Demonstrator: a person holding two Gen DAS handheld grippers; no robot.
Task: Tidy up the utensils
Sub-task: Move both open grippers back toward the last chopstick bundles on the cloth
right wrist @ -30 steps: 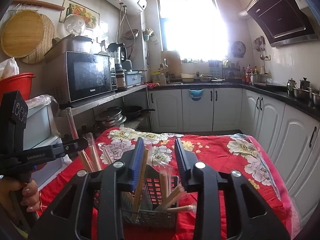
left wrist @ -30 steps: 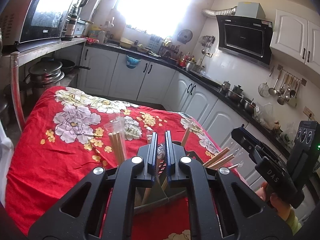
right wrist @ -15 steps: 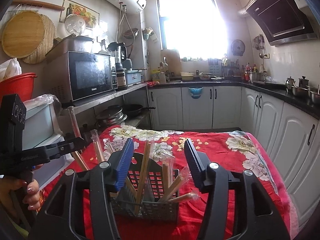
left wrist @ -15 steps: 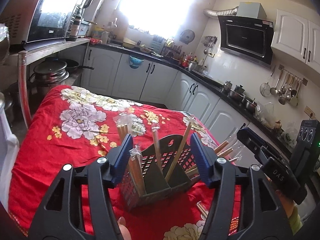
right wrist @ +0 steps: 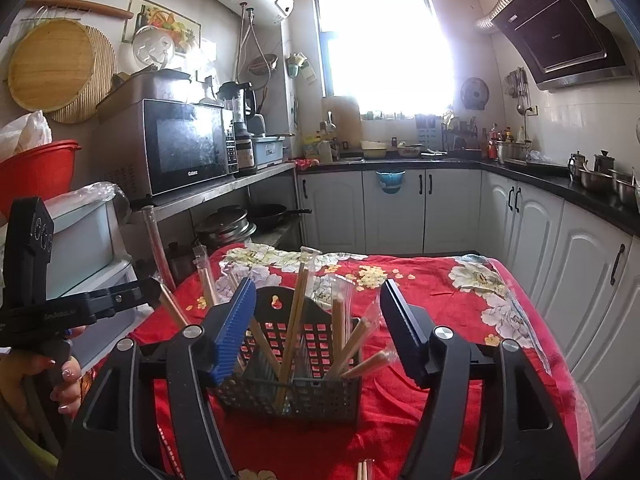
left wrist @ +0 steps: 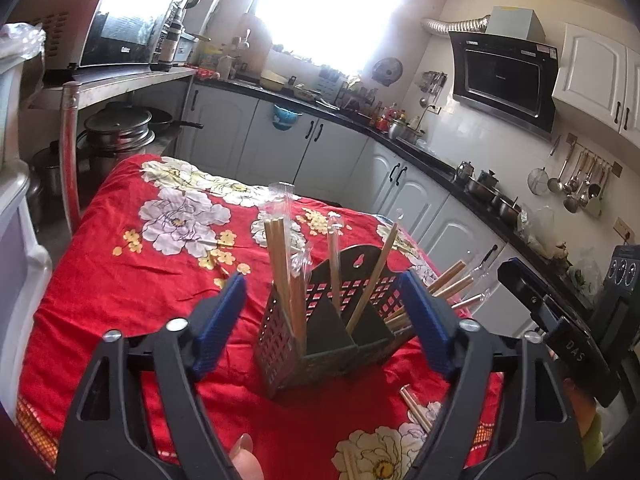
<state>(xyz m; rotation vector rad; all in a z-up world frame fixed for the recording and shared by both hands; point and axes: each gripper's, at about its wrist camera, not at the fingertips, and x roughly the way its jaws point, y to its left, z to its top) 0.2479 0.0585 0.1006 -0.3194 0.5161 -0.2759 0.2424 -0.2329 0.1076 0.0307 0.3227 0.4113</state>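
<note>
Left wrist view has the left gripper [left wrist: 320, 316] with its jaws opening wide, blue pads standing well clear on either side of the dark utensil caddy [left wrist: 320, 344], nothing pressed between them. The caddy sits on the red floral cloth [left wrist: 132, 280], and wrapped chopsticks [left wrist: 280, 256] stand in its compartments, some upright, some leaning out to the right. Over on the right wrist view, the right gripper [right wrist: 318, 330] is opening as well, its pads apart and flanking the same caddy from the other side, gripping nothing. So both hands look to be letting go after a drop, and the next pick is what counts. A few loose chopsticks [left wrist: 416, 404] lie on the cloth just in front of the caddy, near the left gripper's right-hand finger; they are the likely target, though how many lie there is hard to tell, since the finger hides part of them. To do it well, the person should back the jaws clear of the leaning sticks before swinging, or the caddy may tip. Take the loose pair near its middle, pads square across it, then lift, stand it upright and lower it into a compartment with room.
</note>
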